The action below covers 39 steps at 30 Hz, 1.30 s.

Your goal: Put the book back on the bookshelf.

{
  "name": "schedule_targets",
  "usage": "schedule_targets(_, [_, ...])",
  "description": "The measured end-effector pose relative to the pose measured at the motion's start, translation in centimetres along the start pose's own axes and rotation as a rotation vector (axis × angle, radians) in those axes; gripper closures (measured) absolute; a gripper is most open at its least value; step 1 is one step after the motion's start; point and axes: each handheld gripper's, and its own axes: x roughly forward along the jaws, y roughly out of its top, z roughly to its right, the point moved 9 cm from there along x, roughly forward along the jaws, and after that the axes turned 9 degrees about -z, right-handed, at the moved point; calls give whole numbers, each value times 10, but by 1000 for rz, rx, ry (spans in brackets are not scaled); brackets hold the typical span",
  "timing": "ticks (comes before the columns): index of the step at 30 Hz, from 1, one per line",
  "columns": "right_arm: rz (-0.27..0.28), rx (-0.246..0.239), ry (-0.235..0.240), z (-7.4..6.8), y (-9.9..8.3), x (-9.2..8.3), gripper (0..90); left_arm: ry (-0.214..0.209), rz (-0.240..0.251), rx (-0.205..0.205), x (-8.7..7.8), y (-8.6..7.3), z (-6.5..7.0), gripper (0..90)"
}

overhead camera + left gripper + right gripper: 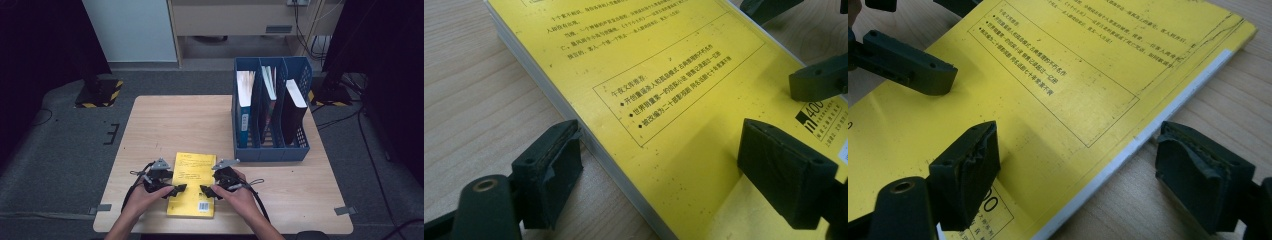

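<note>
On the near middle of the wooden bench (pixel 150 130) lies a yellow book (pixel 192 187), flat, back cover up, its barcode toward the near edge. At its left edge the left claw (pixel 175 190) stands open, one jaw over the bare wood just beside the book's edge, the other above the yellow cover; the pads grip nothing. At the book's right edge the right claw (pixel 206 191) is likewise spread wide, one jaw above the cover and one over the wood beyond the white page edge, holding nothing. Far to the right stands a blue file rack (pixel 270 150) with three compartments, each with books upright inside.
</note>
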Motion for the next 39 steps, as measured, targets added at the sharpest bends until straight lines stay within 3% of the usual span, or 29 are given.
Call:
schedule_targets(4, [5, -10, 1, 0, 0, 0, 176, -2, -2, -5, 0, 0, 0, 174])
schedule_targets(7, [10, -12, -2, 0, 0, 1, 172, 9, 16, -33, -5, 2, -3, 254])
schedule_targets(10, [15, -15, -6, 0, 1, 1, 164, -21, 62, -45, -13, 6, -1, 291])
schedule_targets(13, [12, -12, 0, 0, 0, 1, 163, -46, 87, -29, -20, 9, 3, 346])
schedule_targets(16, [19, -16, 2, 0, 0, 1, 161, -94, 67, 4, -22, 6, 14, 380])
schedule_targets(18, [19, -15, 5, 0, -1, 1, 161, -79, 54, 32, -22, 5, 17, 379])
schedule_targets(25, [20, -12, 6, -1, -1, 1, 158, -108, 72, 0, -14, 17, 11, 322])
schedule_targets(28, [20, -8, 9, -1, -1, 1, 151, -113, 61, 12, -9, 24, 10, 272])
schedule_targets(32, [20, -8, 9, -1, -1, 1, 150, -133, 31, 32, -1, 28, 14, 274])
schedule_targets(36, [23, -10, 9, -1, -1, 1, 148, -103, -8, 62, 7, 30, 14, 327])
schedule_targets(39, [21, -20, 11, -1, -1, 1, 148, -112, -21, 59, 5, 29, 12, 418])
